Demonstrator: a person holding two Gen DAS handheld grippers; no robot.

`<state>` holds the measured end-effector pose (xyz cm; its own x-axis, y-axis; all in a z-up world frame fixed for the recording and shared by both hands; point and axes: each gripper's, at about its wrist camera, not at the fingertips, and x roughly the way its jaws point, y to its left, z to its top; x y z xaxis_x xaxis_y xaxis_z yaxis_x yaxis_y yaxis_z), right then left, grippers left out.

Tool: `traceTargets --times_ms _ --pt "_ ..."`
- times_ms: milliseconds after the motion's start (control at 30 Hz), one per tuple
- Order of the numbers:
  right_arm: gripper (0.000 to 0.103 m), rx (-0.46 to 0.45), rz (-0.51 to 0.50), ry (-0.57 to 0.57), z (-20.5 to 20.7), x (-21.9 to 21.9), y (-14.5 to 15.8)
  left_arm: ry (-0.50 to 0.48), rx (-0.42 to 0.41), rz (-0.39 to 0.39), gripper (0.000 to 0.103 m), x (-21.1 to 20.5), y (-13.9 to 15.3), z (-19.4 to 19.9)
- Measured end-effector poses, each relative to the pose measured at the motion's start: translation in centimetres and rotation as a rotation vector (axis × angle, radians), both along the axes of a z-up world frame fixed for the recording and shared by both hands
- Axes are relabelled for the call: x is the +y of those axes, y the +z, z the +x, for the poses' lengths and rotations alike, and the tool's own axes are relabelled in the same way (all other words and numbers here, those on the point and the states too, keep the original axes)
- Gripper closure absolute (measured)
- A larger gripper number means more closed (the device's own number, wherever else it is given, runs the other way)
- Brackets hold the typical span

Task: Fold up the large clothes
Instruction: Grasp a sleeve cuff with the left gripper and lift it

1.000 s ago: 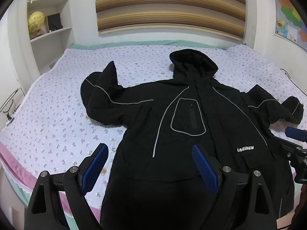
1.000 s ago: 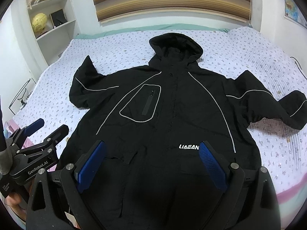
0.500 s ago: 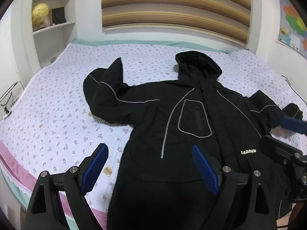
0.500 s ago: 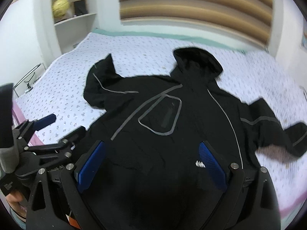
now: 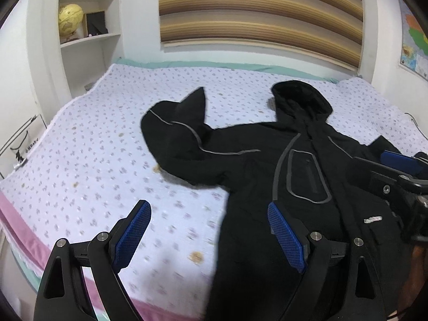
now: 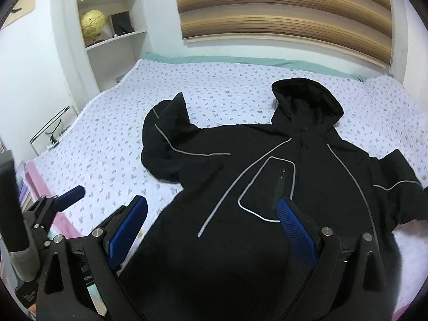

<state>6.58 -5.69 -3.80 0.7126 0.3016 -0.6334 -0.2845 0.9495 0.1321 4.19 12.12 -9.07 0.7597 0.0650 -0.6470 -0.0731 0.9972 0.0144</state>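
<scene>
A large black hooded jacket (image 5: 299,176) with grey piping lies face up and spread on the bed (image 5: 112,139); it also shows in the right wrist view (image 6: 281,176). Its left sleeve (image 5: 176,133) is bent back on itself, its hood (image 6: 307,99) points to the far wall. My left gripper (image 5: 208,230) is open and empty above the bed near the jacket's left hem edge. My right gripper (image 6: 211,227) is open and empty above the jacket's lower front. The right gripper also shows at the right edge of the left wrist view (image 5: 396,168).
The bed's near edge has a pink and green border (image 5: 32,240). A white shelf with a yellow globe (image 5: 70,21) stands at the far left. A striped blind (image 5: 259,10) hangs on the far wall, and a map (image 5: 414,40) on the right wall.
Both grippers have shifted to the left, so the jacket now sits further right in both views. Both stay open and empty. The jacket has not moved.
</scene>
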Motion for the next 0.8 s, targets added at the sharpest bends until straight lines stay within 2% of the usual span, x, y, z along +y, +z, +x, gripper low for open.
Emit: traceTargets --times_ms 67,100,267,367,400,467,533,600,667,800 --pt "0.005 -0.004 -0.008 -0.009 1.1 1.0 -0.8 0.024 0.007 -0.017 0.013 3.1 -0.5 1.2" --pt "0.005 -0.016 -0.010 -0.016 1.9 1.7 -1.4 0.046 0.024 -0.052 0.013 5.8 -0.9 2.3" --pt "0.010 -0.149 -0.051 -0.084 6.8 4.6 -3.3 0.087 0.048 -0.182 0.013 15.1 -1.8 6.7" --pt "0.012 -0.197 -0.068 -0.123 10.8 6.0 -5.5 0.084 0.061 -0.336 0.013 19.7 -2.6 10.6" --pt "0.017 -0.195 -0.084 -0.136 12.1 6.4 -6.2 0.083 0.067 -0.380 0.013 20.8 -2.9 12.0" --pt "0.020 -0.127 -0.085 -0.151 15.4 7.0 -9.0 0.079 0.074 -0.443 0.013 22.5 -3.7 14.9" --pt "0.029 -0.063 -0.048 -0.148 17.5 6.9 -11.7 0.082 0.082 -0.455 0.013 23.3 -4.8 18.3" --pt "0.029 -0.012 -0.056 -0.151 18.8 6.9 -14.3 0.094 0.095 -0.470 0.013 24.1 -6.3 21.7" --pt "0.029 0.030 -0.029 -0.137 19.8 6.6 -16.6 0.107 0.103 -0.520 0.013 25.3 -8.1 24.9" --pt "0.027 0.026 0.002 -0.131 20.1 5.7 -17.7 0.142 0.112 -0.693 0.014 27.2 -13.0 30.9"
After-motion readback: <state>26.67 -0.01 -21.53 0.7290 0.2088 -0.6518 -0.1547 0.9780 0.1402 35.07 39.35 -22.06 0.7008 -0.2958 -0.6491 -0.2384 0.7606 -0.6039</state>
